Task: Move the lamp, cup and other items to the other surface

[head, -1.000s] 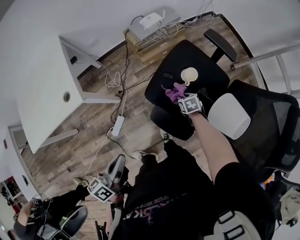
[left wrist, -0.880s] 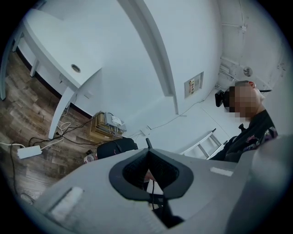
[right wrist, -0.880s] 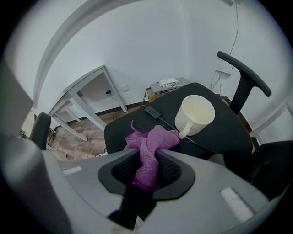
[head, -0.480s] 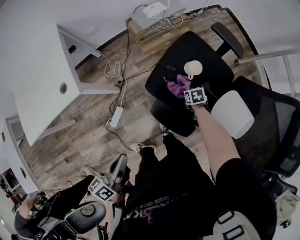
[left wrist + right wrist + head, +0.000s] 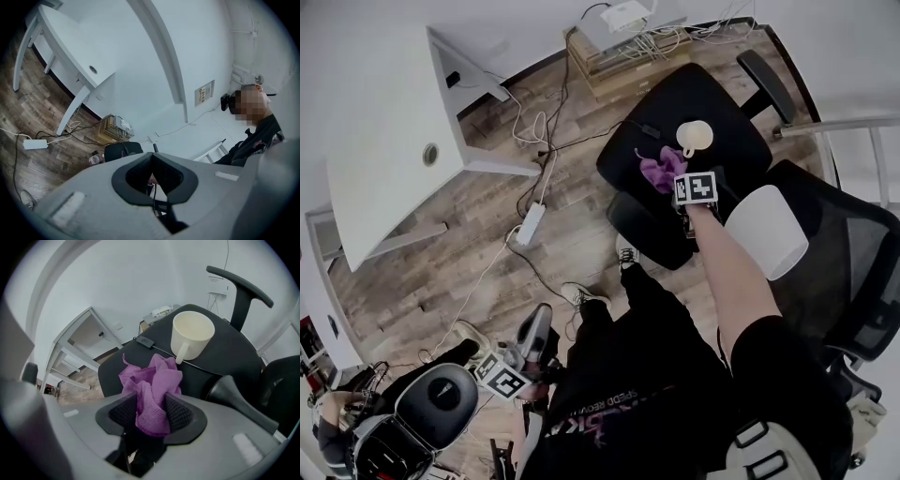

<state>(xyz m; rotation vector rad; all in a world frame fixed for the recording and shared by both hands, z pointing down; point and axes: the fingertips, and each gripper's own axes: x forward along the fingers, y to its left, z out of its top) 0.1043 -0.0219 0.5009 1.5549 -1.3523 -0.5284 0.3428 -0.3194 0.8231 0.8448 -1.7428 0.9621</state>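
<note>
Snagging is the main risk. The right gripper (image 5: 151, 412) points steeply down at the black chair seat (image 5: 225, 357), and its jaws have just been opening. They now stand fairly wide, with the purple cloth (image 5: 150, 380) hanging loosely between the pads rather than being pinched. The terry weave could cling to a ribbed pad, so a quick lift might drag the cloth back up or flick it off the seat.

The cup (image 5: 192, 336) stands upright on the same seat. Its handle is just beside the cloth's far edge, perhaps touching it, so a dragged cloth or a careless swing of the gripper could knock the cup over on the soft padding.

A dark cord with an inline switch (image 5: 143, 341) runs across the seat and under the cloth. Catching it would probably pull on whatever it feeds. The seat may also swivel if it is pushed.

The left gripper (image 5: 152, 176) hangs low at the person's side, far from the seat. Its jaws are together with nothing between them, so it cannot steady anything.

By count there are:
- two grippers
- one cup
- one purple cloth
- one cord
- one white drum-shaped thing (image 5: 759, 230) against the mesh chair, possibly the lamp's shade
- one white desk (image 5: 384, 131)
- one power strip (image 5: 530, 225) on the floor
</note>
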